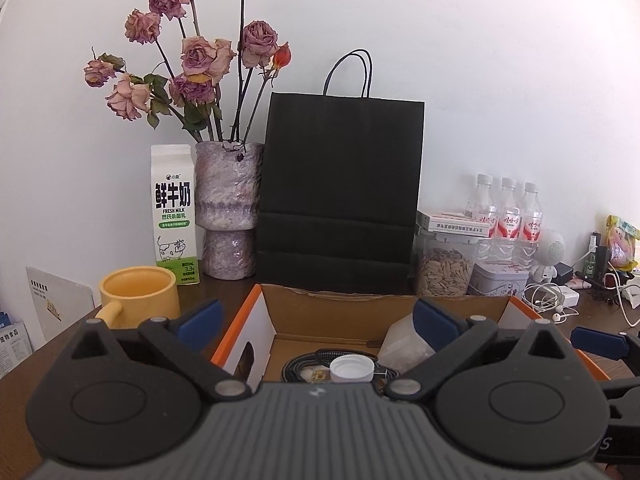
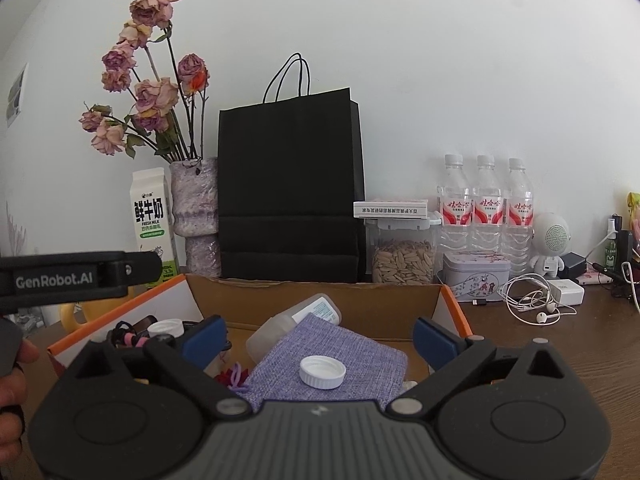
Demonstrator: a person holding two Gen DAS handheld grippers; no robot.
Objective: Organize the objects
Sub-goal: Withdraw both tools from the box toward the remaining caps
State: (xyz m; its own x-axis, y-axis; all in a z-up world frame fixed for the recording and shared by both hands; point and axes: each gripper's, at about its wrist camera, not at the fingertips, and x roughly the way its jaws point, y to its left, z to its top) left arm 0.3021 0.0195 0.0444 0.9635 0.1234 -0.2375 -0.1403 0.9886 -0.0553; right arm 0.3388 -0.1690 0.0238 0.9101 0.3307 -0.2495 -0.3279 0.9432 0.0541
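Jaws on both grippers stand spread wide, with nothing between the blue pads. The left gripper (image 1: 318,320) hangs over the near edge of the cardboard box (image 1: 344,300), its pads touching nothing; the right gripper (image 2: 320,334) sits over the same box further to the right, just as empty.

Each camera catches a different part of the box's contents. From the left wrist, a white bottle cap (image 1: 352,369) lies on the box floor just past the gripper body, against a coil of dark braided cable (image 1: 304,360), with a pale translucent bottle (image 1: 404,340) half hidden behind the right-hand pad. The right wrist shows far more: a second white cap (image 2: 323,371) resting on a lilac cloth pouch (image 2: 332,356), a clear plastic bottle (image 2: 296,320) lying on its side behind the pouch, and a tangle of small things at the box's left end, too cluttered to name, with another white cap (image 2: 165,327) among them. Only that view shows the left gripper's side arm crossing in from the left, and a person's fingers (image 2: 12,380) at the edge.

Behind the box stand a black paper bag (image 2: 290,188), a vase of dried roses (image 1: 230,208), a milk carton (image 1: 174,216) and three water bottles (image 2: 486,212). The yellow mug (image 1: 138,296) shows plainly only from the left wrist.
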